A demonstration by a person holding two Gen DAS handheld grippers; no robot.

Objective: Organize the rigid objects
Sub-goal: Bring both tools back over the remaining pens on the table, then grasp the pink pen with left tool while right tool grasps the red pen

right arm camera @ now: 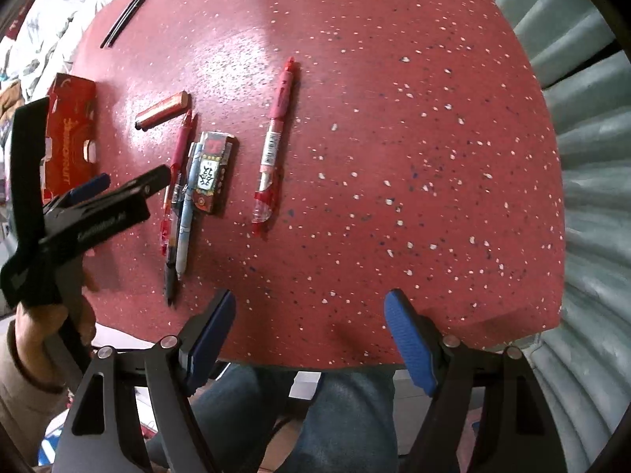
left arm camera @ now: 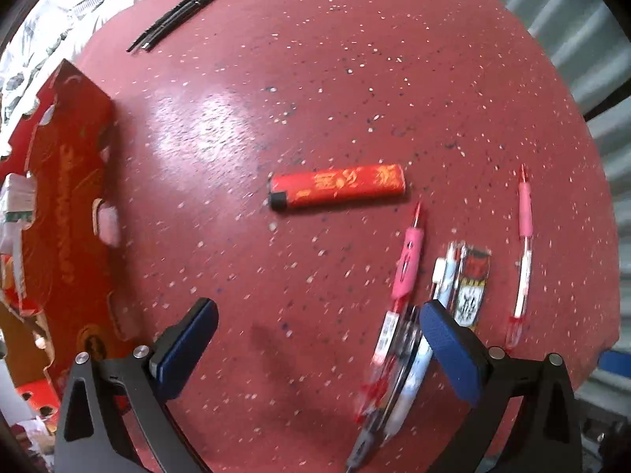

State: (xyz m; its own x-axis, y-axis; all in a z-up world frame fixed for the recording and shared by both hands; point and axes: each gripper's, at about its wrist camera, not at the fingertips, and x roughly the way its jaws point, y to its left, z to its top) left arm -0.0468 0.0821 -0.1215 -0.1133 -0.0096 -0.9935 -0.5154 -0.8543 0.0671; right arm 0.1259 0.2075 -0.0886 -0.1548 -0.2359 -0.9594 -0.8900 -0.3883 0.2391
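Both your claws gape empty: left gripper [left arm camera: 317, 349], right gripper [right arm camera: 309, 341]; only the right view shows your hand [right arm camera: 55, 319]; the left view alone shows gold print on the red rectangular lighter [left arm camera: 339, 186].

A red lighter [left arm camera: 338, 186] with gold print lies flat near the table's middle, black cap toward 9 o'clock. At its 5 o'clock, pink-gripped pens [left arm camera: 406, 272] and a white pen [left arm camera: 445, 276] lie bunched beside a small printed packet [left arm camera: 473, 287]. Another pink-gripped pen [left arm camera: 522, 252] lies alone at 3 o'clock of them.
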